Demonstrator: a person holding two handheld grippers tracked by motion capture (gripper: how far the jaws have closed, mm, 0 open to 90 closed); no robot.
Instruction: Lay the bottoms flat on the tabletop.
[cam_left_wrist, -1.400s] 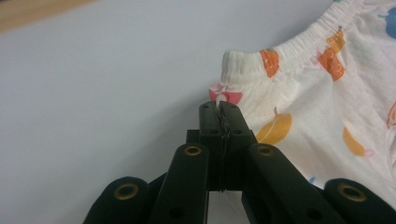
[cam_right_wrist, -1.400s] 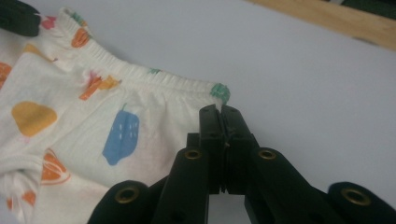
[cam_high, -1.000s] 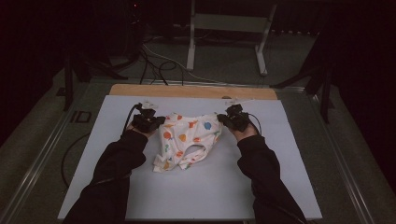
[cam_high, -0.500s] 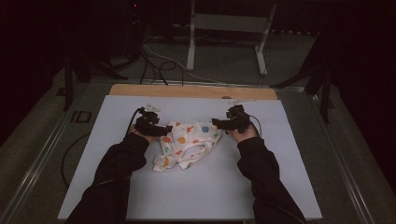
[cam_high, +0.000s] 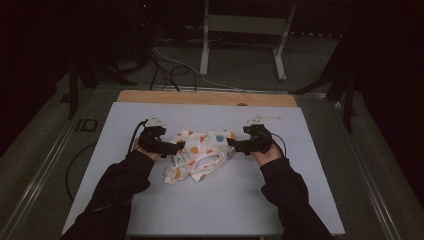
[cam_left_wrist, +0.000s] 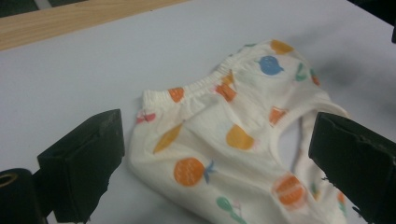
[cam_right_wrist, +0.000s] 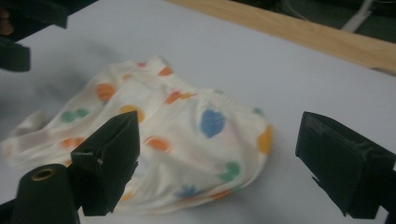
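Observation:
A small white garment (cam_high: 200, 152) printed with orange, blue and green shapes lies crumpled on the white table top (cam_high: 210, 200). My left gripper (cam_high: 177, 148) points at its left side and my right gripper (cam_high: 232, 145) at its right side. Both have just been opening their jaws. In the left gripper view the left gripper (cam_left_wrist: 219, 154) stands wide over the garment (cam_left_wrist: 224, 140), pads clear of the cloth. In the right gripper view the right gripper (cam_right_wrist: 229, 163) is equally wide above the elastic-edged garment (cam_right_wrist: 187, 140), touching nothing.
A wooden strip (cam_high: 205, 97) runs along the table's far edge. Behind it stand a metal frame (cam_high: 240, 30) and loose cables (cam_high: 170, 65) on the floor. The other hand's gripper (cam_right_wrist: 23, 28) shows at the top left of the right gripper view.
Both grippers held the garment stretched by its top corners; they have let go, opened, and drawn slightly toward the person. The garment has slumped into a narrower heap.

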